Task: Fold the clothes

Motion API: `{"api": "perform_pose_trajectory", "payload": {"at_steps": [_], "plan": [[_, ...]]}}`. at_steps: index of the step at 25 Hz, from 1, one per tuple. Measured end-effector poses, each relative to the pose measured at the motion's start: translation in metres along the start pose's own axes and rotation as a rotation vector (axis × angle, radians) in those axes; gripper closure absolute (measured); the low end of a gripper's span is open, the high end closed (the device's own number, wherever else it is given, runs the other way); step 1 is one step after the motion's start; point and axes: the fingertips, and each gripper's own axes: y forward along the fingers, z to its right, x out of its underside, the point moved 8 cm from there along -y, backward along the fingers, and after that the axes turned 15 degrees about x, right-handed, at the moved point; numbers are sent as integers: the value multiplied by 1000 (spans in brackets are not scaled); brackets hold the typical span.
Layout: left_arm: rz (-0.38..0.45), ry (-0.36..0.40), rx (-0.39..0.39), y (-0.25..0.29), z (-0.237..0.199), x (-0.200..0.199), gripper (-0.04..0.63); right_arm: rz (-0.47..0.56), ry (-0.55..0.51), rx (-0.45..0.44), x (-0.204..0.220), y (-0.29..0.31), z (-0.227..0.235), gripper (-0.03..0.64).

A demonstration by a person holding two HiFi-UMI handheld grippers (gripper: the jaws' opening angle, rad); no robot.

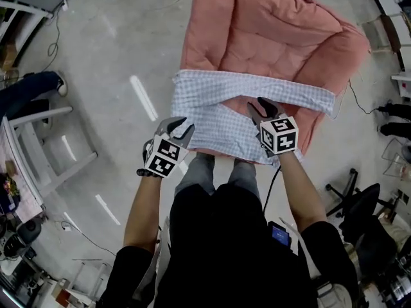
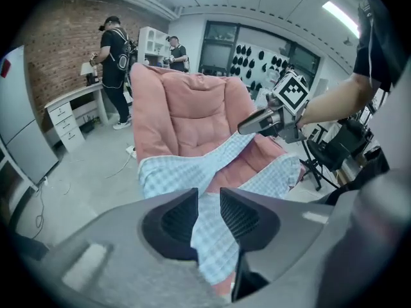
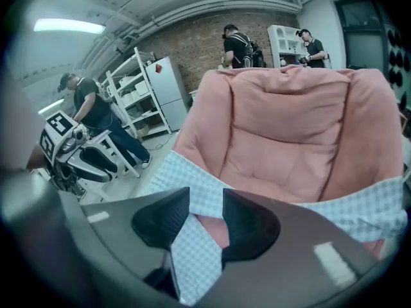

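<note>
**Both hand-held grippers clamped on a checked garment draped over the front of a pink armchair.**
The pale blue checked garment (image 1: 257,85) lay across the seat of the pink armchair (image 1: 270,24) with its long axis running side to side, one end at the chair's left edge and the other at its right arm. A lower part of it was drawn toward the person. The left hand-held gripper (image 2: 209,201) had its jaws nearly together on a fold of the cloth near the garment's left side, and the fabric hung through the narrow gap. The right hand-held gripper (image 3: 205,201) was likewise closed on a strip of the cloth nearer the middle, lifted clear of the seat. Both pointed steeply down toward the chair, which stood on a grey floor (image 1: 115,43).
</note>
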Motion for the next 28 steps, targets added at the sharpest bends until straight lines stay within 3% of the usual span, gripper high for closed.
{"api": "perform_pose_trajectory", "payload": {"at_steps": [6, 10, 18, 21, 25, 28], "plan": [[-45, 46, 54, 73, 53, -46, 480, -33, 54, 100, 60, -49, 110, 453], [-69, 75, 92, 119, 84, -73, 480, -42, 36, 175, 86, -72, 176, 455], [-83, 64, 110, 183, 125, -108, 480, -16, -199, 254, 84, -88, 268, 457], [-88, 46, 107, 196, 134, -113, 480, -4, -155, 268, 85, -88, 287, 460], [-97, 26, 103, 215, 147, -124, 480, -44, 9, 255, 100, -85, 313, 471], [-111, 16, 104, 221, 153, -125, 480, -63, 35, 232, 108, -79, 319, 472]]}}
